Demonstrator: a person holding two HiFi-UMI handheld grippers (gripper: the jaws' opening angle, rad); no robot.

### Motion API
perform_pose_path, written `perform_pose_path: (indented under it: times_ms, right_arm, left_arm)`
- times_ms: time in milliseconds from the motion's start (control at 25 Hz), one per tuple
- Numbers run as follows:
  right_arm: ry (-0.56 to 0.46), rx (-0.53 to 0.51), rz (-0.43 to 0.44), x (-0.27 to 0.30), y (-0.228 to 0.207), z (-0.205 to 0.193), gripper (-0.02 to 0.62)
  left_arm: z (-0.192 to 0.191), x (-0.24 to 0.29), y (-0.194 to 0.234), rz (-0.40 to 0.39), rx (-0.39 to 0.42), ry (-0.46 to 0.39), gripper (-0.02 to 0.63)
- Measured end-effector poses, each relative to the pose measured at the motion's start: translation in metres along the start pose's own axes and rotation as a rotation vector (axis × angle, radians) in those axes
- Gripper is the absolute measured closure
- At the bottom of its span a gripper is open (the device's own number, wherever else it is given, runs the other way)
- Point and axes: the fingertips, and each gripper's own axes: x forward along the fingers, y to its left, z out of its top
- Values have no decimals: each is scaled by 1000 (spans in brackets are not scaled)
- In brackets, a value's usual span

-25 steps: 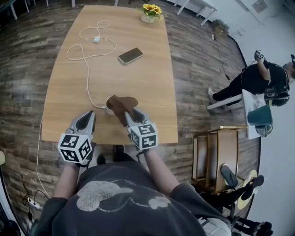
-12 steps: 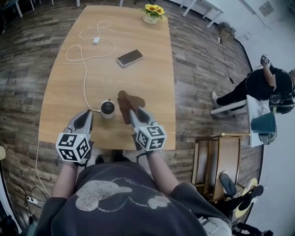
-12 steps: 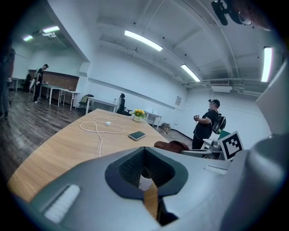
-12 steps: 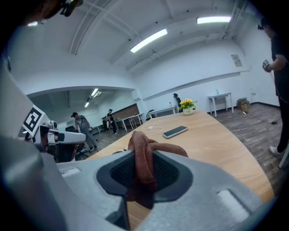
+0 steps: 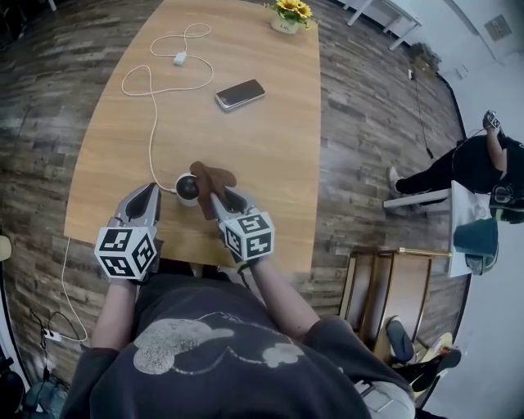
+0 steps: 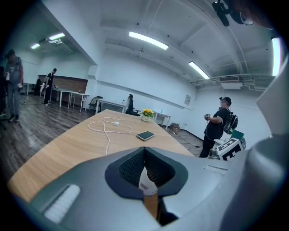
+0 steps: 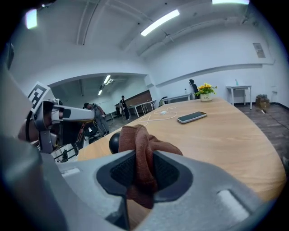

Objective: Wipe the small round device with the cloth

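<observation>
A: What colour is the cloth [image 5: 211, 176]?
B: Rust brown. The round device [image 5: 187, 187] at its nine o'clock is black above, white below.
A: And the table [image 5: 270, 139]?
B: Pale wood grain; white cable [image 5: 155, 123], dark phone [image 5: 240, 94], yellow sunflowers [image 5: 292, 8] at twelve o'clock.

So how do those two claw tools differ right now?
The right gripper has its fingers shut on the brown cloth; the left gripper is shut on nothing. The right gripper's tip is beside the small round device; the left gripper sits off to its left, apart. Both carry marker cubes.
</observation>
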Motion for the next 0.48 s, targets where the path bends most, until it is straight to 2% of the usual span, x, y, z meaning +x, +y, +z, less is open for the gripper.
perform_pose_path:
  times_ms: [280,480]
  right_arm:
    - [123,-84,-68,15,-8,-23,517]
    - [213,-152,-130,25,-5,-34,515]
  left_arm:
    - [-5,6,15,-15,-18,42,588]
    - [-1,20,21,-66,-23,60,587]
